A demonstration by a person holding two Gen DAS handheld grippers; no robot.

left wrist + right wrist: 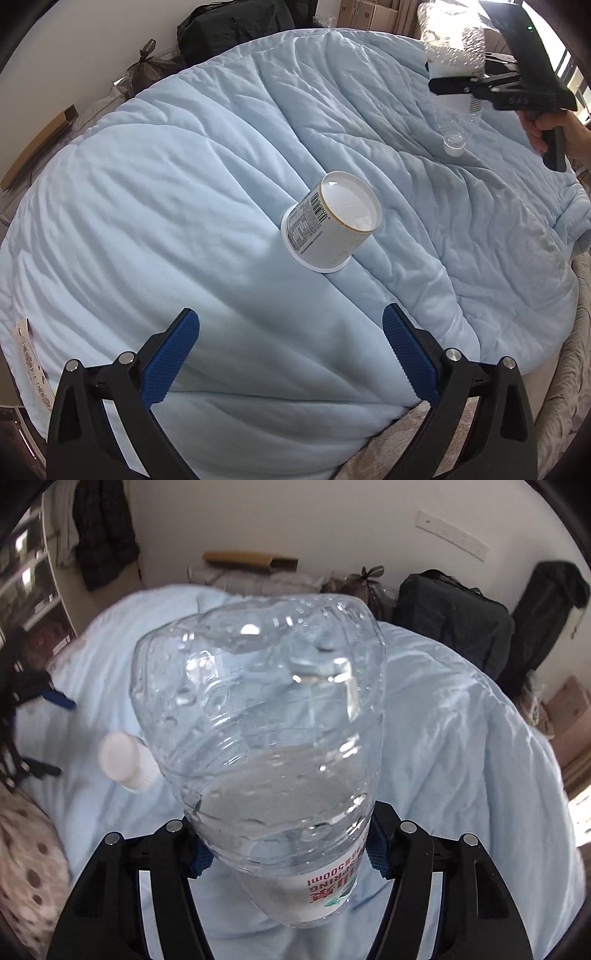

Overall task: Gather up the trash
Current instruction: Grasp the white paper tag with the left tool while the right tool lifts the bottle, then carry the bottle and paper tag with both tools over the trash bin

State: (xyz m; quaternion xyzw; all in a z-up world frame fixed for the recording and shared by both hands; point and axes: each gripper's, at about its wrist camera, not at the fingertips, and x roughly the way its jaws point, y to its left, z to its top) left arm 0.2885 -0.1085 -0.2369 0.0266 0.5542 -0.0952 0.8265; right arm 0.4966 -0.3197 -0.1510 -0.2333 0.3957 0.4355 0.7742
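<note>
A clear, crumpled plastic water bottle (456, 48) hangs above the bed at the upper right, neck pointing down. My right gripper (456, 79) is shut on the bottle's labelled middle, and a hand (543, 129) holds the gripper's handle. In the right wrist view the bottle (266, 709) fills the middle, pinched between the blue pads of the right gripper (290, 860). A white paper tub (328, 225) stands upside down mid-bed on the light-blue comforter (166, 221); it shows blurred as the tub (123, 762) at the left. My left gripper (291, 314) is open and empty, just short of the tub.
A black bag (236, 26) and a tied dark plastic bag (147, 62) sit beyond the far side of the bed, with cardboard boxes (369, 14) behind. A printed paper slip (31, 365) lies at the comforter's left edge. A beige blanket (561, 369) borders the right side.
</note>
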